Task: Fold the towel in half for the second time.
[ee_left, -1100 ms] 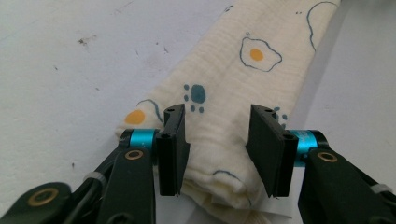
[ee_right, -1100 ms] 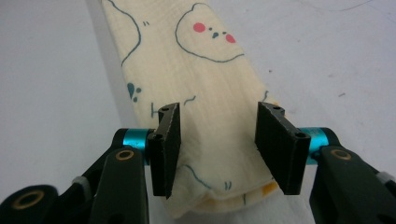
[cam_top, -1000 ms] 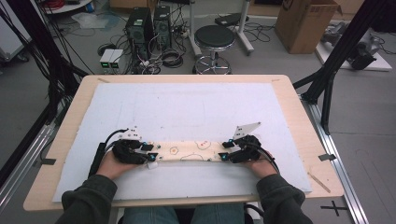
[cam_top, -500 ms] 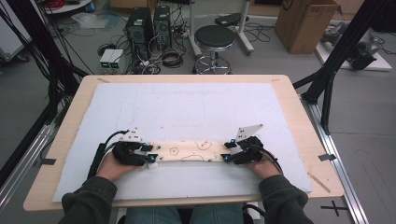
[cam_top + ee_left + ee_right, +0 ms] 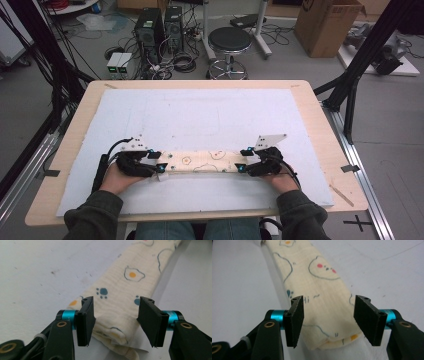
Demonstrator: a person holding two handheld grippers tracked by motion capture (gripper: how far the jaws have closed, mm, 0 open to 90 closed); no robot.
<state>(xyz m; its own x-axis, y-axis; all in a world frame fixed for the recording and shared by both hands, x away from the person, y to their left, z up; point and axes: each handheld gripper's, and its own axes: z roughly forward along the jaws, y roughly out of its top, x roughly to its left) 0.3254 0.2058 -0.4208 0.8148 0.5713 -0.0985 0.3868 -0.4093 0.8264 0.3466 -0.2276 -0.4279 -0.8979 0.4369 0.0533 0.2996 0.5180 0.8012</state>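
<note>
Down at the near edge of the white mat (image 5: pixel 200 115), the folded cloth (image 5: pixel 202 161) lies flat in a long strip, with left gripper (image 5: pixel 156 162) and right gripper (image 5: pixel 243 161) spread wide around its ends, seemingly lined up to pinch both together.
</note>
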